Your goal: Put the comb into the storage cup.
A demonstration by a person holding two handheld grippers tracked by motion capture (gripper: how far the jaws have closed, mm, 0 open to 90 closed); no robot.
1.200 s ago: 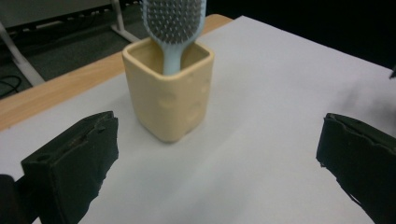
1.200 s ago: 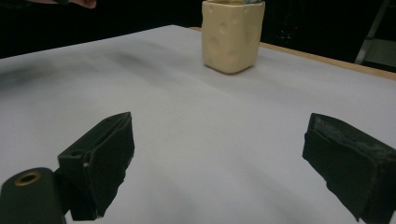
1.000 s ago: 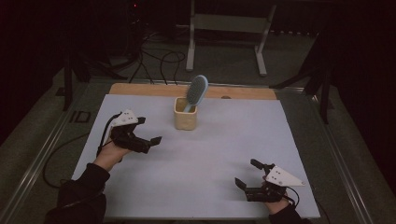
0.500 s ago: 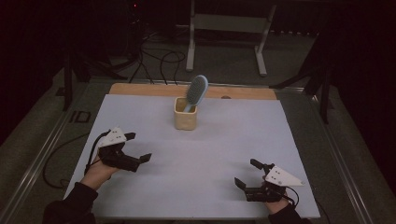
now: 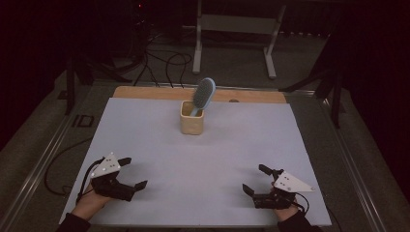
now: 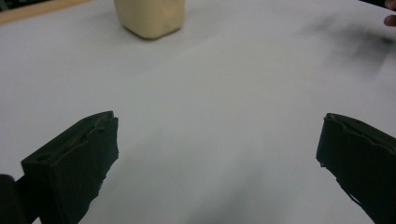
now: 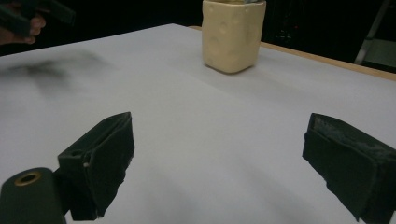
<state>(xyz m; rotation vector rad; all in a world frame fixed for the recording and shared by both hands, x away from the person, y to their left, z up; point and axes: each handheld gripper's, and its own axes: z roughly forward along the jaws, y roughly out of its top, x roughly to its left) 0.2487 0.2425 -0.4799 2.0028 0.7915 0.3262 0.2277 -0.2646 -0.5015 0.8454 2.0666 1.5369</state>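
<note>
Left gripper [image 5: 131,172]: it is held low over the near left corner of the table, in a hand that comes in from the bottom edge. Its two black jaws are spread wide apart, and nothing is held between them.
Right gripper [image 5: 254,180]: it is held low over the near right part of the table. Its jaws are spread wide apart too, with only bare table seen between them.
Cup [image 5: 192,117]: a small yellow cup is stood upright near the far middle of the table, well apart from both grippers. It is seen at the top of the left gripper view [image 6: 150,17] and of the right gripper view [image 7: 233,33].
Brush [image 5: 203,94]: a blue-grey hairbrush is stood in the cup, handle down. Its head is tilted up and to the right, above the rim.
Table [image 5: 203,159]: it is covered by a white sheet, and a strip of wood is seen along the far edge.
Cable [image 5: 55,166]: a dark cable is trailed from the left gripper, off the left side of the table.
</note>
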